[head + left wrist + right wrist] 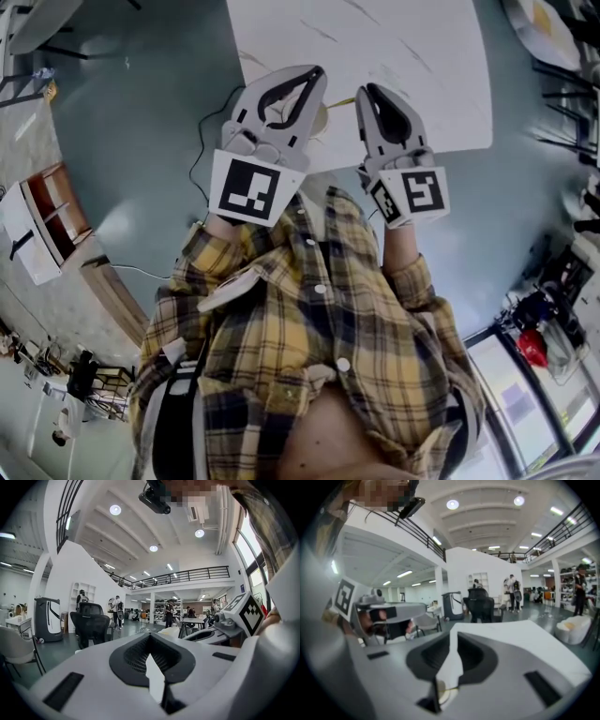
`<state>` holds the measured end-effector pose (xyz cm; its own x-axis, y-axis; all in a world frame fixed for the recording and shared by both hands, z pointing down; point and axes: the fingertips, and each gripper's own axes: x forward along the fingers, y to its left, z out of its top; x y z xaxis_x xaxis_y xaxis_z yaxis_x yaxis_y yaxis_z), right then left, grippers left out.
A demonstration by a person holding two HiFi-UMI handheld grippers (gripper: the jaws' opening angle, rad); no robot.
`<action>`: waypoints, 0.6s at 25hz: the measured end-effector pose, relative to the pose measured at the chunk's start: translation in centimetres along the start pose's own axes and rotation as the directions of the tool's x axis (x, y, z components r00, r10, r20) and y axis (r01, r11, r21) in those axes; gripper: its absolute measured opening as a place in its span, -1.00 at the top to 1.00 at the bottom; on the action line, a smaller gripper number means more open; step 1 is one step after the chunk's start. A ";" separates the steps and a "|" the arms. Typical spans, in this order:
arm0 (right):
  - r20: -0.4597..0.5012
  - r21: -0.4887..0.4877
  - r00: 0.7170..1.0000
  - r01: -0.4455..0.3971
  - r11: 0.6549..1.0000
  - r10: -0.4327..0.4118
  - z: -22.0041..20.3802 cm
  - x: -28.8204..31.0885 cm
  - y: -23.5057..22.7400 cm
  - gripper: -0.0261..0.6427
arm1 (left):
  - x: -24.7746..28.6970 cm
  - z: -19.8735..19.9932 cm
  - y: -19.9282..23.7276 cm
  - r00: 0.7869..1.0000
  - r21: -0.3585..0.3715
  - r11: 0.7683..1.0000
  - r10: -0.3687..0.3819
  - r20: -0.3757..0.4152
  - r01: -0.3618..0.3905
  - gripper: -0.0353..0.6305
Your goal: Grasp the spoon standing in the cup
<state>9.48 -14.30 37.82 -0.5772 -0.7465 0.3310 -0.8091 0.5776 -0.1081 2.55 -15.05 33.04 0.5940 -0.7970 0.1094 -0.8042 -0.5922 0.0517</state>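
Both grippers are held up side by side in front of the person's chest, pointing toward a white marbled table [403,56]. My left gripper [316,71] is shut with nothing in it. My right gripper [364,91] is shut and empty too. Between and below them, a pale cup [322,122] peeks out near the table's front edge, with a thin yellowish spoon handle [343,100] sticking out of it. In the right gripper view, the cup [444,697] and the spoon [453,687] show low through the slit behind the closed jaw tips [452,633]. The left gripper view shows only its jaws [150,635] and the table.
A teal floor surrounds the table. A black cable [200,141] runs across the floor left of the table. A wooden shelf [52,211] stands at far left and a red object [532,345] at lower right. An office chair [91,620] and several people stand far off.
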 end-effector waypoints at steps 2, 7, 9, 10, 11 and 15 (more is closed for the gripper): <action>-0.011 0.019 1.000 0.001 1.000 0.000 -0.7 0.0 0.0 0.71 | 0.0 -0.5 -0.2 1.000 0.005 1.000 -0.008 -0.012 0.008 0.85; -0.036 0.039 0.999 0.016 0.999 -0.015 -2.1 0.2 -0.2 0.52 | 0.3 -1.5 -0.6 0.999 0.003 1.000 -0.024 -0.031 0.024 0.85; -0.045 0.043 0.999 0.029 0.999 -0.027 -2.5 0.2 -0.3 0.45 | 0.3 -1.7 -0.7 0.999 -0.001 0.999 -0.032 -0.038 0.032 0.85; -0.050 0.045 0.998 0.034 0.998 -0.032 -2.6 0.3 -0.3 0.43 | 0.4 -1.9 -0.7 0.998 -0.003 0.999 -0.035 -0.043 0.035 0.85; -0.056 0.046 0.998 0.037 0.998 -0.035 -2.8 0.4 -0.4 0.42 | 0.4 -2.0 -0.7 0.998 -0.004 0.999 -0.037 -0.047 0.037 0.85; -0.092 0.063 0.995 0.052 0.997 -0.046 -4.0 0.8 -0.8 0.35 | 0.7 -2.7 -0.6 0.997 -0.013 0.999 -0.046 -0.065 0.046 0.85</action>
<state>10.10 -14.06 41.96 -0.5270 -0.7387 0.4201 -0.8431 0.5165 -0.1495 3.38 -14.92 35.78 0.6277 -0.7594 0.1708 -0.7765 -0.6262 0.0694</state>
